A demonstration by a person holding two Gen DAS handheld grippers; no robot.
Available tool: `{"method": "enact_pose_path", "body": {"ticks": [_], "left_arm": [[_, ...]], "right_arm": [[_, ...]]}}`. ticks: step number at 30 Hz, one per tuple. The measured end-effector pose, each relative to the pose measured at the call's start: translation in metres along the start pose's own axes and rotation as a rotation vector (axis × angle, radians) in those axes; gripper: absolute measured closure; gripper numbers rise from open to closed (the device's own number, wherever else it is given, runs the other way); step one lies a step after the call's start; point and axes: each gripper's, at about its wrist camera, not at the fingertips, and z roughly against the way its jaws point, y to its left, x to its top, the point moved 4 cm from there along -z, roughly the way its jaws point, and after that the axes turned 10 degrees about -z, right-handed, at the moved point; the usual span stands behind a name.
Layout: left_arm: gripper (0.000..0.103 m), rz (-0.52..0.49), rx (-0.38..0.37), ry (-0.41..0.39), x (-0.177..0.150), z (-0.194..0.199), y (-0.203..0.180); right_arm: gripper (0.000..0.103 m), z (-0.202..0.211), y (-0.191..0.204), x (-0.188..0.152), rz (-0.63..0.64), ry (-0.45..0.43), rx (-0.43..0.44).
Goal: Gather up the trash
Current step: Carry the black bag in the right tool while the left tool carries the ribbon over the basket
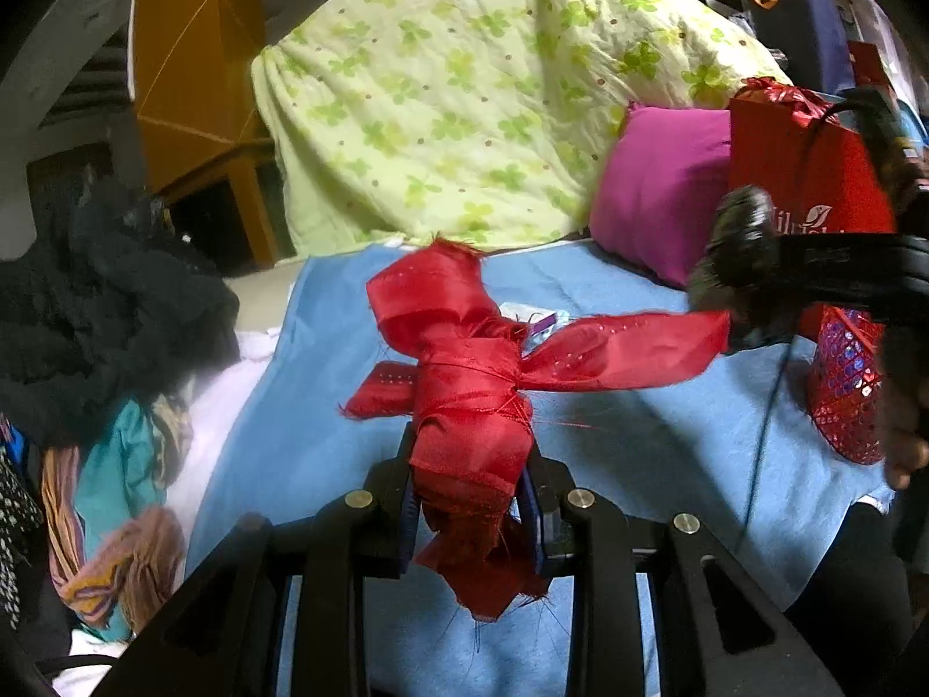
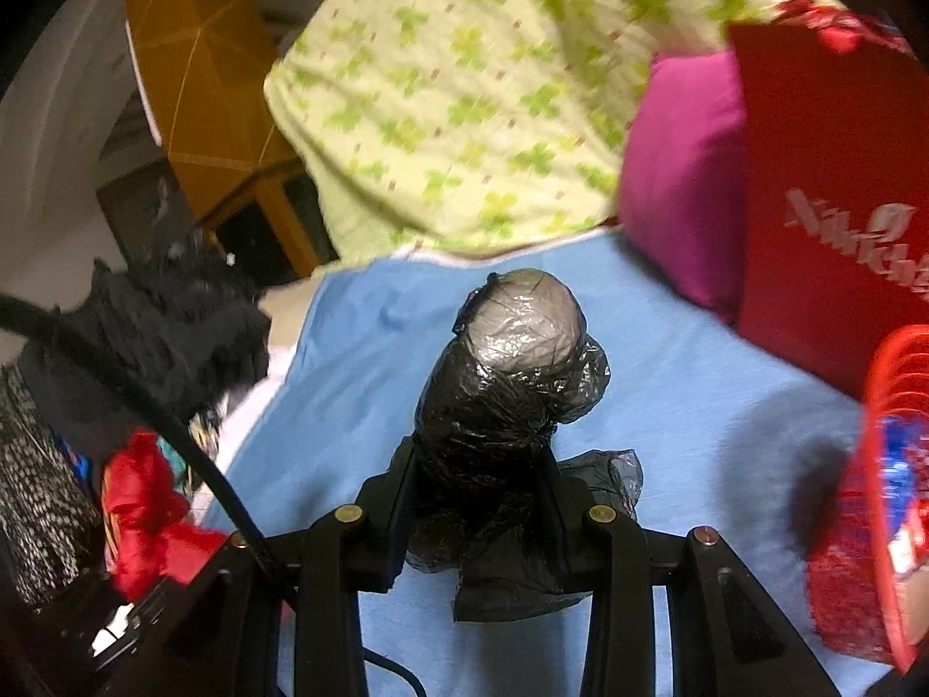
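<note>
My left gripper (image 1: 469,464) is shut on a bundle of red satin cloth scraps (image 1: 464,383) and holds it above the blue bedsheet (image 1: 638,441). My right gripper (image 2: 479,464) is shut on a wad of black plastic bag (image 2: 505,383), also above the sheet (image 2: 360,383). In the left wrist view the right gripper (image 1: 749,279) with its black wad enters from the right, close to the red cloth's loose end. A small wrapper (image 1: 537,322) lies on the sheet behind the red bundle. A red mesh basket stands at the right (image 1: 848,383) (image 2: 871,552).
A green floral quilt (image 1: 464,87), a magenta pillow (image 1: 662,191) and a red paper bag (image 1: 813,174) lie at the back of the bed. Dark and coloured clothes (image 1: 98,337) pile up at the left. A black cable (image 2: 145,406) crosses the left side.
</note>
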Motion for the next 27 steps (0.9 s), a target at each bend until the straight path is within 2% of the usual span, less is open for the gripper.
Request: {"method": "enact_pose_path", "body": {"ticks": [13,27], "left_arm": [[0.072,-0.117,0.009,-0.061,0.047,0.035,-0.057],[0.072,-0.2,-0.013,-0.117,0.074,0.061,-0.098]], "right_arm": [[0.064,0.109,-0.046,0.013,-0.011,-0.174,0.008],[0.064,0.172,-0.088,0.019,-0.061,-0.281,-0.015]]}}
